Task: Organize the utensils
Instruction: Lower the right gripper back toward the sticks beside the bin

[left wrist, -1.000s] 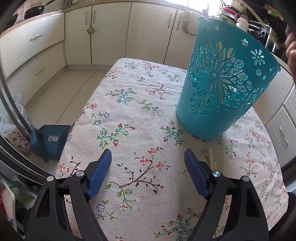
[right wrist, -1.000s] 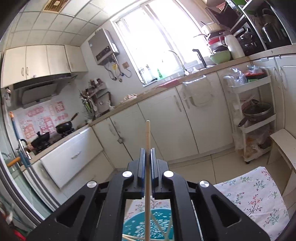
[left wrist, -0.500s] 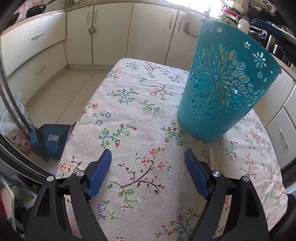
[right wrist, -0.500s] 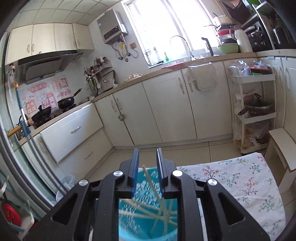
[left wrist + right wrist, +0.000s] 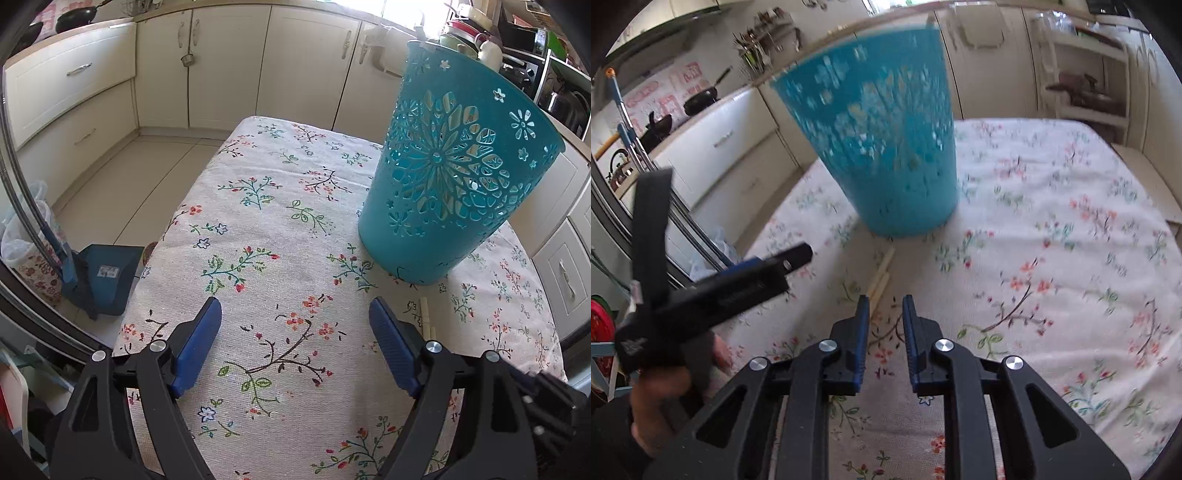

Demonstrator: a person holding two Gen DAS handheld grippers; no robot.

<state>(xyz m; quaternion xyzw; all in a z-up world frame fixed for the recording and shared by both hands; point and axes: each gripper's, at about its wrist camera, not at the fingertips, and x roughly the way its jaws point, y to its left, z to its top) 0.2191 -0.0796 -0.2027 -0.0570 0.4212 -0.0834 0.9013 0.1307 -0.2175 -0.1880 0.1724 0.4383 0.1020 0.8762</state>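
Here the chopsticks (image 5: 881, 275) lie on the desk (image 5: 1052, 229) at the foot of the blue basket (image 5: 886, 147) — thin, stiff, light sticks, likely to roll, best pinched mid-length. They sit at eleven o'clock, just beyond the right tongs (image 5: 884, 304), which are narrow, closing, empty. The left tongs (image 5: 295, 317) gape wide — empty too.

floral tablecloth (image 5: 280, 236) covers table | cream cabinets (image 5: 229, 62) behind, metal handles | blue dustpan (image 5: 105, 277) on tiled floor, L of table | black pan (image 5: 701, 99) on counter | white shelf rack (image 5: 1082, 74) far R
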